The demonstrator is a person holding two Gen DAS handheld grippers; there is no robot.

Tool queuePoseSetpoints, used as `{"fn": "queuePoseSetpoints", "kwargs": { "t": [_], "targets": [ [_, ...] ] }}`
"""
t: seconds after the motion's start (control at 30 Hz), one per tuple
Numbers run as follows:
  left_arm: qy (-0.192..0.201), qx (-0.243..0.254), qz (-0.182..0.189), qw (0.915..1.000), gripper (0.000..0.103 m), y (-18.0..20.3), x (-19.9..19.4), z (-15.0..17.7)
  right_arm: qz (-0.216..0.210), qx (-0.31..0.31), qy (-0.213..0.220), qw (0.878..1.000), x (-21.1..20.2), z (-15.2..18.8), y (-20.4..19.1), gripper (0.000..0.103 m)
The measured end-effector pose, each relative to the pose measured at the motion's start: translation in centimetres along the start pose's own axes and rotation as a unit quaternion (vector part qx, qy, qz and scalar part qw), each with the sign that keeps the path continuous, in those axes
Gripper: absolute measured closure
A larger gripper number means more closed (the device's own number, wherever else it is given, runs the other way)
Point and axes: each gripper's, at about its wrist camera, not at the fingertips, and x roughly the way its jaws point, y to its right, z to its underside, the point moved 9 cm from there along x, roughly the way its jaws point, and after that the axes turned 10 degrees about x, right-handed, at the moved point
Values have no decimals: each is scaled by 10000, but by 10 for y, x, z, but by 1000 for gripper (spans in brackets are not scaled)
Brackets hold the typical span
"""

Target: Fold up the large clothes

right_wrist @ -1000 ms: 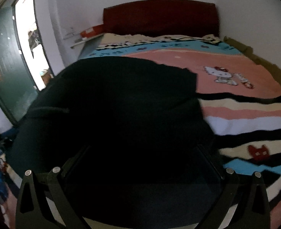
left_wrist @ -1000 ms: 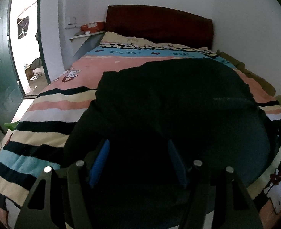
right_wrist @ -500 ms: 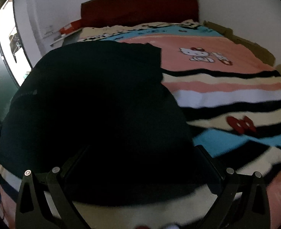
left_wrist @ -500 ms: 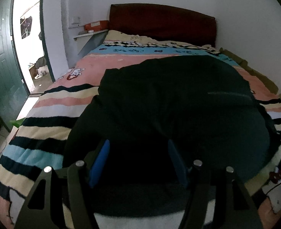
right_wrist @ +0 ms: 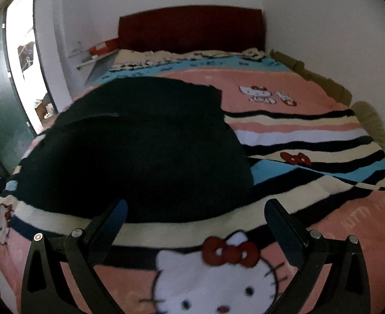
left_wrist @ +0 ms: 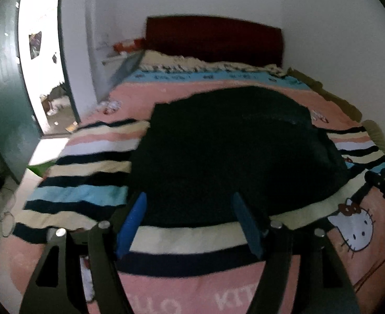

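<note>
On blanket (right_wrist: 310,130), folded black garment (right_wrist: 145,151)

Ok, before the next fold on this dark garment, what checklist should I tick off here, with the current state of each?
1. Left gripper open, nothing between its blue pads: ok.
2. Right gripper open and empty: ok.
3. Dark garment lying fully on the striped blanket, none hanging off: ok.
4. Both grippers short of the garment's near edge, not touching it: ok.
5. Garment flat, without wrinkles: cannot tell, too dark.
6. Which fold stage it is at: cannot tell.
</note>
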Motion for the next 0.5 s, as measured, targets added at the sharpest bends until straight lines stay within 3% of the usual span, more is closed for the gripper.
{"fn": "queuePoseSetpoints", "kwargs": {
  "t": [0.2, 0.3, 0.43, 0.5],
  "targets": [
    [472, -308, -451, 9974, 35, -5, -60, 2, -122, -277, 294, 9991, -50, 10, -22, 1],
    [431, -383, -595, 9966, 35, 3, -79, 10, -116, -410, 503, 9978, -78, 13, -25, 1],
    [167, -118, -1242, 9920, 35, 13, -96, 23, -87, -530, 824, 9951, -116, 20, -23, 1],
    [230, 28, -1233, 9921, 35, 22, -109, 27, -113, -503, 950, 9941, -130, 23, -19, 1]
  ]
}}
